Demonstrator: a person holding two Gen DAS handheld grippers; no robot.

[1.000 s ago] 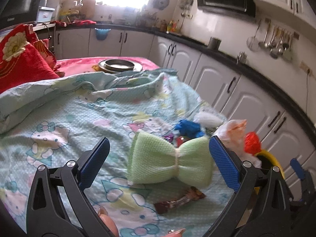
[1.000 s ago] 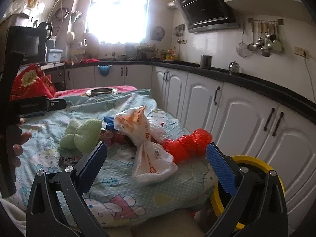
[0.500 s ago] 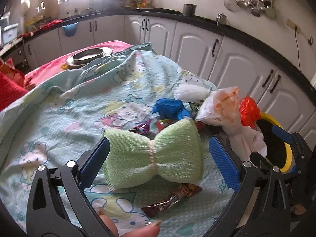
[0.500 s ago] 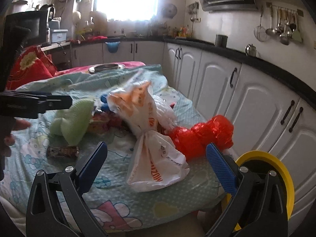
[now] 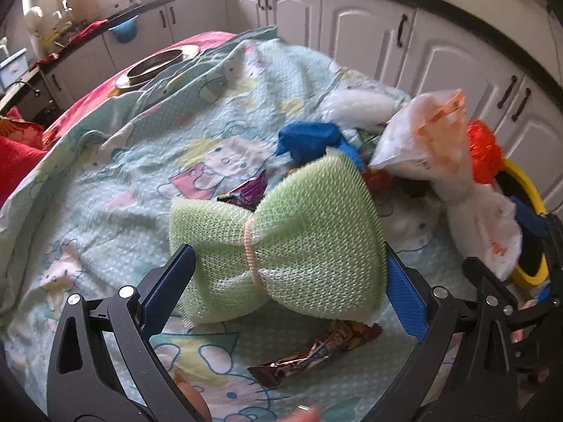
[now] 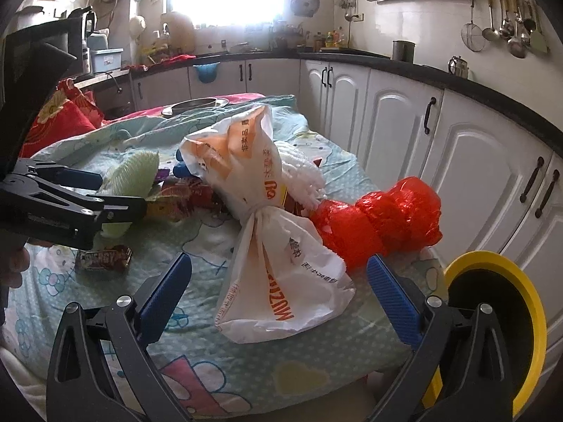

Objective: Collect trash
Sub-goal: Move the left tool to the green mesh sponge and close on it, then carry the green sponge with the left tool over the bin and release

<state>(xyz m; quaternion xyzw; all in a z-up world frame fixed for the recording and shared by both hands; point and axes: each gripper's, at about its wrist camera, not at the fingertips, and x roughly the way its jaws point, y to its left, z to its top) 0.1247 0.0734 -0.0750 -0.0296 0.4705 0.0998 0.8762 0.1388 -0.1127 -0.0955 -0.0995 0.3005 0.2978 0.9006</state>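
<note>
A green mesh sponge tied in the middle like a bow lies on the patterned cloth, and my open left gripper straddles it, a blue pad at each end. It also shows in the right wrist view. A brown snack wrapper lies just in front of it. My open right gripper sits over the near end of a knotted white and orange plastic bag. A red plastic bag lies to its right. A yellow-rimmed bin stands at the table's right edge.
Blue cloth, white crumpled plastic and small wrappers lie behind the sponge. A metal dish sits at the table's far end. A red cushion lies left. White cabinets run along the right.
My left gripper has moved forward and down, so the green sponge now sits between its pads. My right gripper has moved closer to the white and orange bag.
</note>
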